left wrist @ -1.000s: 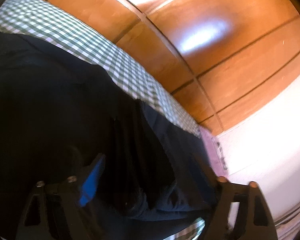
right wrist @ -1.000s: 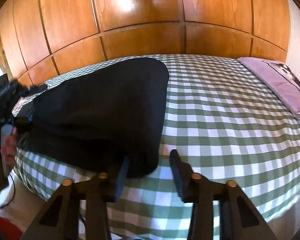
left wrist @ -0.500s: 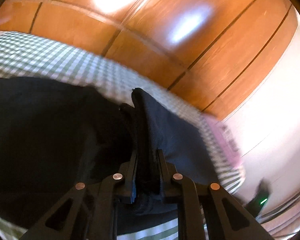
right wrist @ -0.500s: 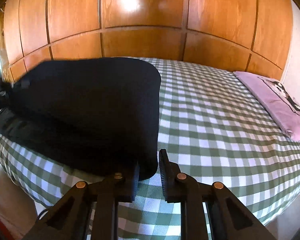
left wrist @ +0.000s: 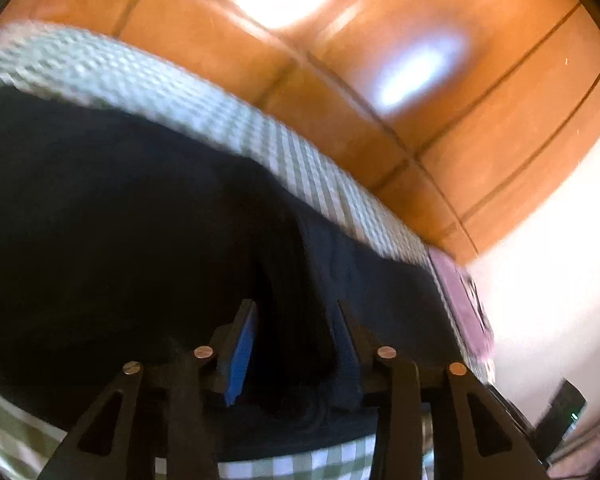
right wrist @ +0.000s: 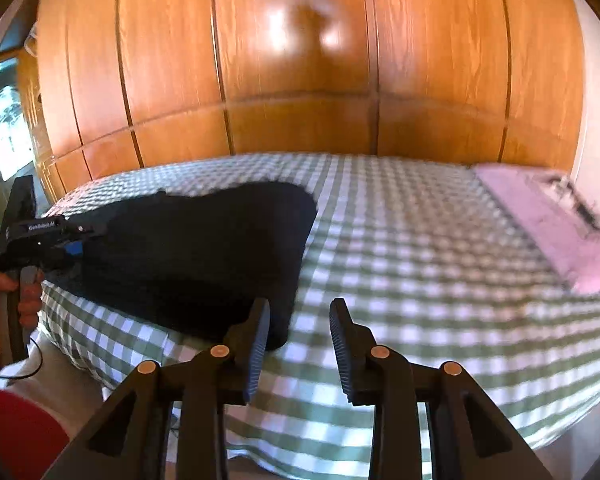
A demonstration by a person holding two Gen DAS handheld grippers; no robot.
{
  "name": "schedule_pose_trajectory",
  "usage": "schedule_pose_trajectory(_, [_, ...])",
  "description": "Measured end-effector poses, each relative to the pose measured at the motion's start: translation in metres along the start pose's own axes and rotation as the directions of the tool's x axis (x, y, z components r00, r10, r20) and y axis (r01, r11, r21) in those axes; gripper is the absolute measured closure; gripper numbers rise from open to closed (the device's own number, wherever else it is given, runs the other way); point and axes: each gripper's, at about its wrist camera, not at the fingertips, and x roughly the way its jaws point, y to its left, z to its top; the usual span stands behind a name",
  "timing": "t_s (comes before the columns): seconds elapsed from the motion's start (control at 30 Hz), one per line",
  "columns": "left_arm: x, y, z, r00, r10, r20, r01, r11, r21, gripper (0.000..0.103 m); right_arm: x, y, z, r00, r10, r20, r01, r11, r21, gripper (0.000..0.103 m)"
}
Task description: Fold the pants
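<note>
Dark navy pants (right wrist: pixel 196 256) lie folded on the green checked bed, at the left of the right wrist view. In the left wrist view the pants (left wrist: pixel 120 240) fill the lower left, with a raised fold between the fingers. My left gripper (left wrist: pixel 296 344) is open around that fold, not pinching it. It also shows in the right wrist view (right wrist: pixel 40 236), held by a hand at the pants' left end. My right gripper (right wrist: pixel 298 340) is open and empty, lifted above the bed just right of the pants' near corner.
The green checked bedspread (right wrist: pixel 400 264) covers the bed. A pink pillow (right wrist: pixel 552 224) lies at the right. Wooden wardrobe panels (right wrist: pixel 300 72) stand behind the bed. A white wall (left wrist: pixel 540 280) is at the right of the left wrist view.
Both grippers were shut half a second ago, the left on the pants' fold and the right at the pants' corner. Both have opened, and the right has drawn back and up.
</note>
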Motion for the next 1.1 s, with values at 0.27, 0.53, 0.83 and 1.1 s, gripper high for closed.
schedule_pose_trajectory(0.27, [0.004, -0.048, 0.017, 0.999, 0.02, 0.033, -0.025, 0.983, 0.182, 0.065, 0.047, -0.007, 0.07, 1.0, 0.027, 0.016, -0.028, 0.992, 0.122, 0.073])
schedule_pose_trajectory(0.53, [0.065, -0.084, -0.001, 0.979, 0.186, -0.088, -0.133, 0.899, 0.418, 0.065, 0.136, 0.029, 0.101, 0.994, -0.001, -0.109, 0.0, 1.0, -0.005, 0.076])
schedule_pose_trajectory(0.83, [0.084, -0.066, -0.008, 0.974, 0.223, -0.042, -0.179, 0.87, 0.46, 0.069, 0.182, -0.005, 0.062, 0.989, -0.025, -0.143, 0.045, 0.989, 0.138, 0.068])
schedule_pose_trajectory(1.1, [0.075, -0.057, -0.004, 0.994, 0.109, -0.013, -0.094, 0.908, 0.409, 0.069, 0.168, -0.004, 0.055, 0.993, -0.054, -0.104, 0.07, 0.985, 0.156, 0.053])
